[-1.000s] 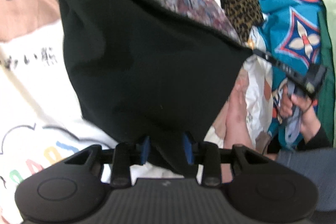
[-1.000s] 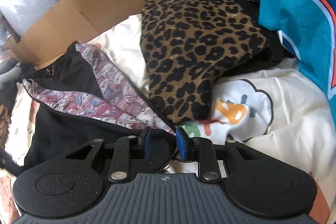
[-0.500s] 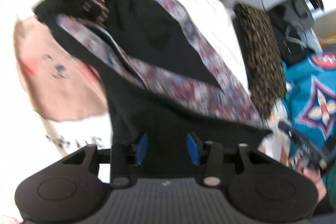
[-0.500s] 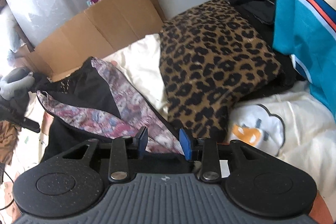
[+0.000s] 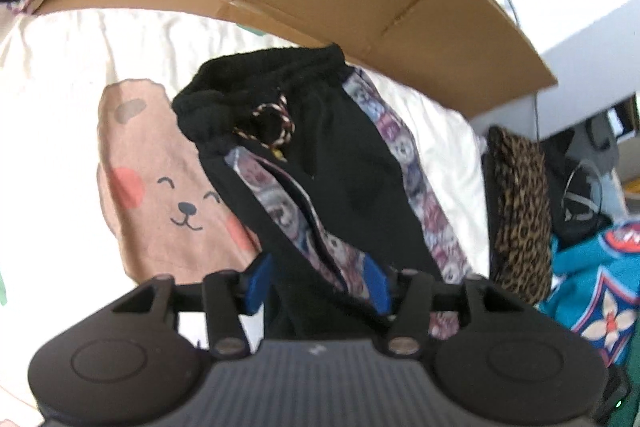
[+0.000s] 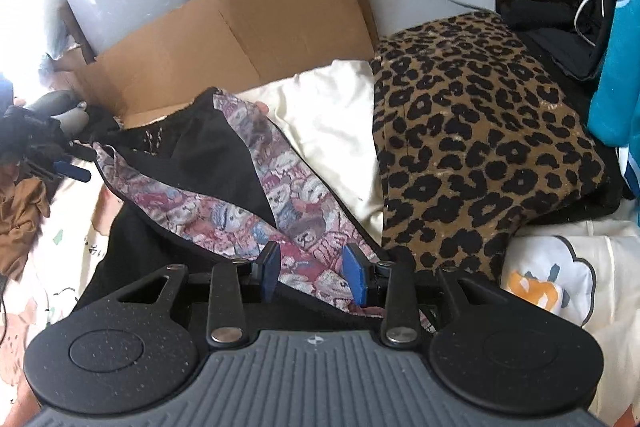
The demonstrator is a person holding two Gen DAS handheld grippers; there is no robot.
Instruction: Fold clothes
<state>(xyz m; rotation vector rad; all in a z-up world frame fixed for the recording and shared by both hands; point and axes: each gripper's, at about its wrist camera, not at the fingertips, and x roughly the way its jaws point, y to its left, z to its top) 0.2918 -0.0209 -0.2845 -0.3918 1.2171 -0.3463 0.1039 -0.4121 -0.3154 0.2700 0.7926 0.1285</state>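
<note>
On the cream bear-print sheet (image 5: 60,99) your black pants (image 5: 344,163) with the patterned side stripes now lie flat beside the leopard-print garment (image 6: 472,139), where 1 second ago they hung draped before your left camera. Your left gripper (image 5: 316,283) is spreading, its 2 blue pads clear of the cloth between them. Your right gripper (image 6: 312,271) is opening too, pads off the striped leg end, no longer pinched.

Both jaws are being opened: the left gripper (image 5: 316,281) is angled steeply downward with pads parted, while the right gripper (image 6: 313,271) is held lower-angled, pads likewise apart.
</note>
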